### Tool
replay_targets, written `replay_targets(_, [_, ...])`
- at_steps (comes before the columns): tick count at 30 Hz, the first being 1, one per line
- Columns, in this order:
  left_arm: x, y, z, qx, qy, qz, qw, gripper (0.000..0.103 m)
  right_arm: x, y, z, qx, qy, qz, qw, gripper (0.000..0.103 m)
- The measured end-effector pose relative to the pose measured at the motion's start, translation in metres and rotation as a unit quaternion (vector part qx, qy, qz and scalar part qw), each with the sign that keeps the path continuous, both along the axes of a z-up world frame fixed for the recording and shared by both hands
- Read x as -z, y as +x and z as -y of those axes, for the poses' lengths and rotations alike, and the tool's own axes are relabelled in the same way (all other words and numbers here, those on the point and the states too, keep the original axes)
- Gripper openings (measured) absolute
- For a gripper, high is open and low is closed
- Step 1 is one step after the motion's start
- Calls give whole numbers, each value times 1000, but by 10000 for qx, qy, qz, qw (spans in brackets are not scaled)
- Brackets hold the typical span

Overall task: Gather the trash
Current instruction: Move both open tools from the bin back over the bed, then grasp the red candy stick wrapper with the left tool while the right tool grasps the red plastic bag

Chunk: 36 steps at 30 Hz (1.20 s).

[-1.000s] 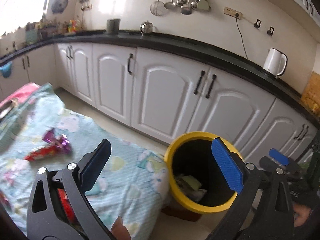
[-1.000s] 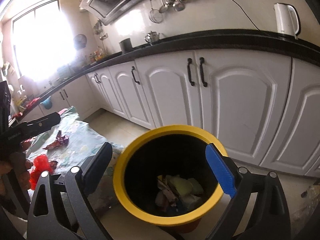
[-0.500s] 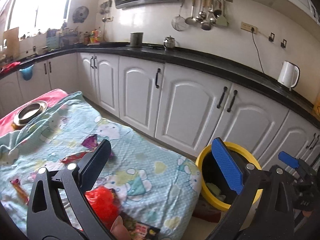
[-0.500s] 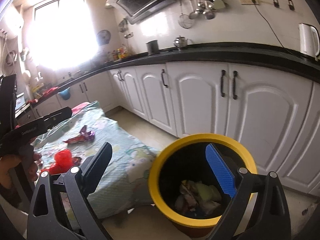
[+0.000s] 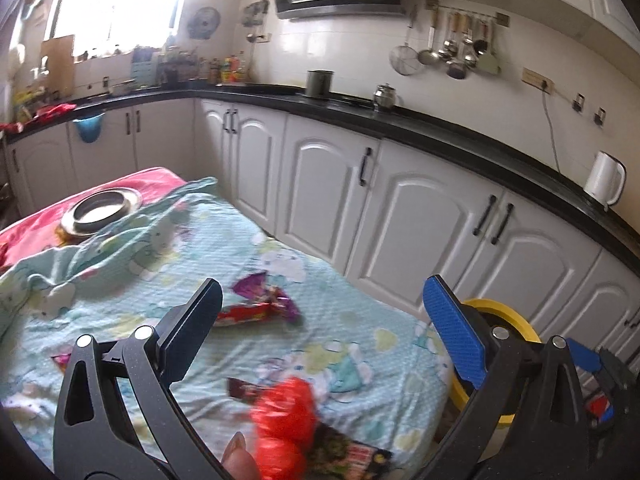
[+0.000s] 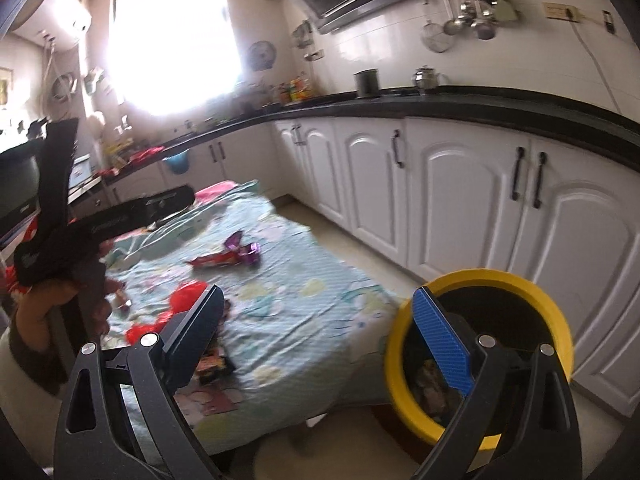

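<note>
Beside the table's (image 5: 360,344) right edge stands the yellow bin (image 6: 520,284), trash inside. Red bag (image 5: 286,404) lies near the front edge, wrappers (image 5: 256,308) mid-cloth. Both grippers, left (image 5: 320,324) and right (image 6: 316,332), gape wide, empty.

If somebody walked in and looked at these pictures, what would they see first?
Probably the bright yellow trash bin on the floor by the white cabinets, already holding some trash. Next to it is a table under a light blue cartoon cloth, with a red crumpled bag near its front edge and a purple and red wrapper farther back. Both claws, left and right, are open and empty.
</note>
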<state>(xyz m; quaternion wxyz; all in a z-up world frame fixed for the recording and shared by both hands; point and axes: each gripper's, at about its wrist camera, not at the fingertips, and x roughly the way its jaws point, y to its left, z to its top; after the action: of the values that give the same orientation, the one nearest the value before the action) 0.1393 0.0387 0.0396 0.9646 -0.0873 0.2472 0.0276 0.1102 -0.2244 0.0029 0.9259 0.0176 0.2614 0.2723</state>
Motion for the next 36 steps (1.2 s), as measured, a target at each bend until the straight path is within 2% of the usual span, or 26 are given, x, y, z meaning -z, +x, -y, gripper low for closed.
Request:
replay_targets(10, [8,2,-58,-434,61,-146,9989,92,5,-7,-65,-681,-141,-198,9974,92])
replay_targets(15, [22,13,-84,-530,71,-428,9977,92,12,-8,-104,-1032,-319,-351,9935,92])
replay_targets(18, [33,24,-97,-469,-56,-676,9966,92,19,-8,-124,-1232,-449,-463,9903,92])
replay_targets(24, [58,60,-103,16,-81,-1354,9908,92,35,1,-154,-1379,-595,-766,9857,90])
replay_targets(30, [77,100,-94,789,446,-1948,9766,92,49,16,-171,-1372,-548,-1195,9818,78])
replay_targets(33, [85,114,-86,1122,751,-2140,9675,86,57,21,-176,-1343,-564,-1381,9796,73])
replay_targets(36, [95,124,-80,1419,769,-2319,9593,79,62,24,-179,-1353,-644,-1512,9771,64])
